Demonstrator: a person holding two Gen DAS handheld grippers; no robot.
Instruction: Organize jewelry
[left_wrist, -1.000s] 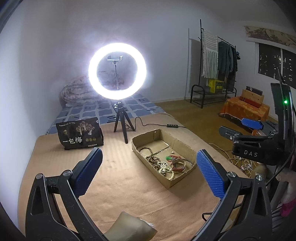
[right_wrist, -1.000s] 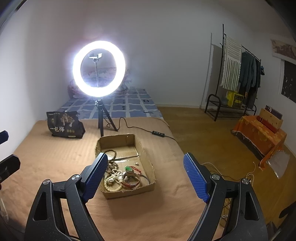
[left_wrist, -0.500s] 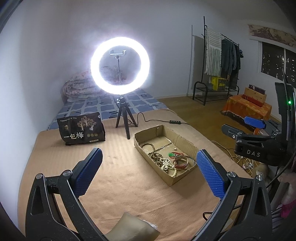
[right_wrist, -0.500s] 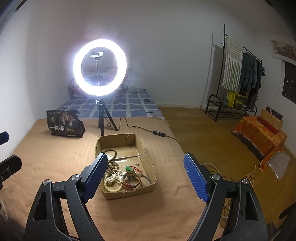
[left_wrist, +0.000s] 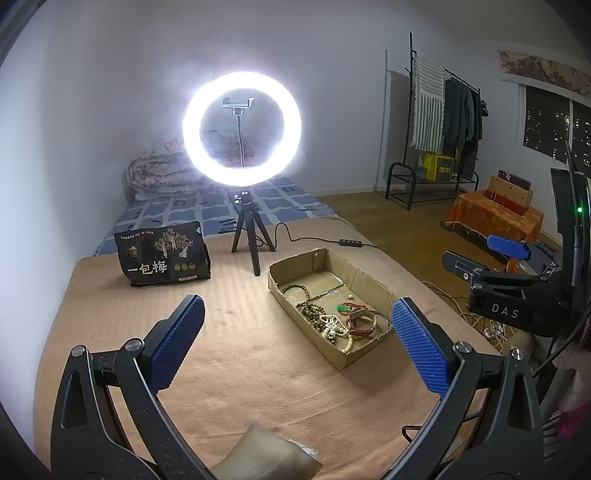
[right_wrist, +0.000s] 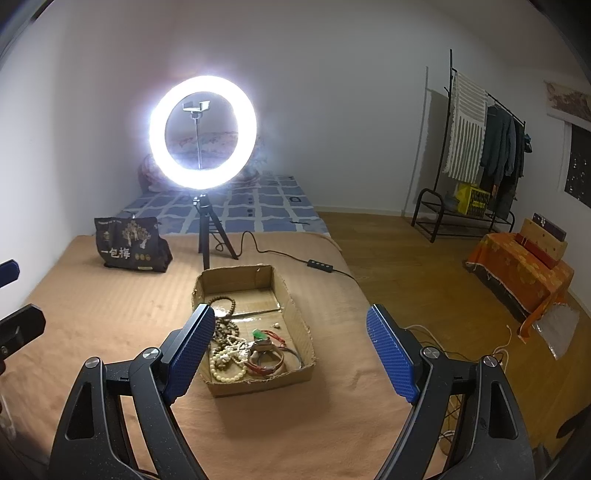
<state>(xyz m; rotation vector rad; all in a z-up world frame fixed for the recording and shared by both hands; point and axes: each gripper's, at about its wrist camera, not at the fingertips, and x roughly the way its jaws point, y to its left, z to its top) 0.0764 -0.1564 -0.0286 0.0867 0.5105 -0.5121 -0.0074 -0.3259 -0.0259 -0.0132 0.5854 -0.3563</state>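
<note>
A shallow cardboard box (left_wrist: 373, 286) (right_wrist: 295, 314) lies on a tan blanket. It holds a tangle of jewelry: brown bead strings (left_wrist: 310, 310) (right_wrist: 223, 325), a white bead string (left_wrist: 332, 326) (right_wrist: 225, 356), red bangles (left_wrist: 364, 321) (right_wrist: 266, 363) and a green piece (left_wrist: 341, 307) (right_wrist: 259, 335). My left gripper (left_wrist: 295, 339) is open and empty, hovering above the blanket left of the box. My right gripper (right_wrist: 291, 350) is open and empty, hovering above the box's near end. It also shows in the left wrist view (left_wrist: 506, 247).
A lit ring light on a small tripod (left_wrist: 243, 129) (right_wrist: 202, 133) stands behind the box, its cable (right_wrist: 321, 266) running right. A black snack bag (left_wrist: 162, 254) (right_wrist: 129, 245) stands at back left. A beige lump (left_wrist: 262, 458) lies near. The blanket's right edge drops to wooden floor (right_wrist: 424, 280).
The left wrist view has shifted so the ring light and box sit further right and slightly nearer. The right gripper has barely moved. Both stay open.
</note>
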